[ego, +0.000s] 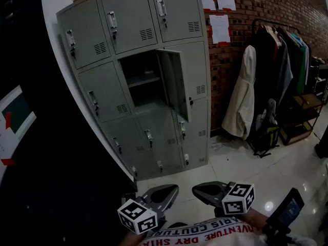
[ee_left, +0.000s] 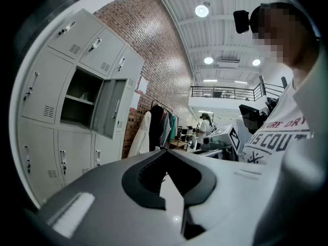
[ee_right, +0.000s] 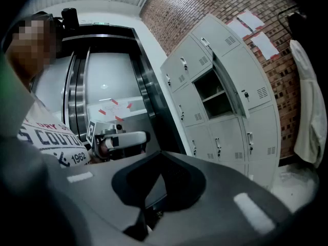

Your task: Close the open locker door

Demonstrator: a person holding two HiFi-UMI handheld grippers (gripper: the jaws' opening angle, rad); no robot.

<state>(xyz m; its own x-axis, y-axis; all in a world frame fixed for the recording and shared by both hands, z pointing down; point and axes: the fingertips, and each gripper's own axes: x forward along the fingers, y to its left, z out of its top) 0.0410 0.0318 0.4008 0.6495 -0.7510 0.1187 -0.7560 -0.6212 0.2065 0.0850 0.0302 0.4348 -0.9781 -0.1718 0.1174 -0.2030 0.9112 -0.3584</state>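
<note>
Grey metal makes up the locker bank (ego: 110, 60), which stands against a red brick wall (ego: 256, 14) in the head view. Its open door (ego: 174, 83), in the second row from the top, swings out from the right edge of its compartment (ego: 139, 78), where one shelf shows inside; the other doors in view are flush. Right of the locker bank, white paper sheets (ego: 220, 27) are stuck to the brick. Farther right are hanging clothes (ego: 279, 50), mostly dark, with a pale coat (ego: 241, 99) at the end nearest the bank. Well in front of the locker bank, at the picture's bottom edge, the left gripper (ego: 173, 189) and right gripper (ego: 198, 190) sit side by side over the glossy white floor (ego: 287, 173), both well apart from the door. In the left gripper view the two jaws meet at their tips with nothing between them. The locker bank rises at the left, its open door angled toward the clothes. In the right gripper view the jaws are likewise pressed together and empty. Steel sliding doors (ee_right: 97, 86) stand left of the locker bank, whose open door is seen nearly edge-on. The left gripper shows lower, left of the bank, beside the person's printed white shirt (ee_right: 46, 137).
</note>
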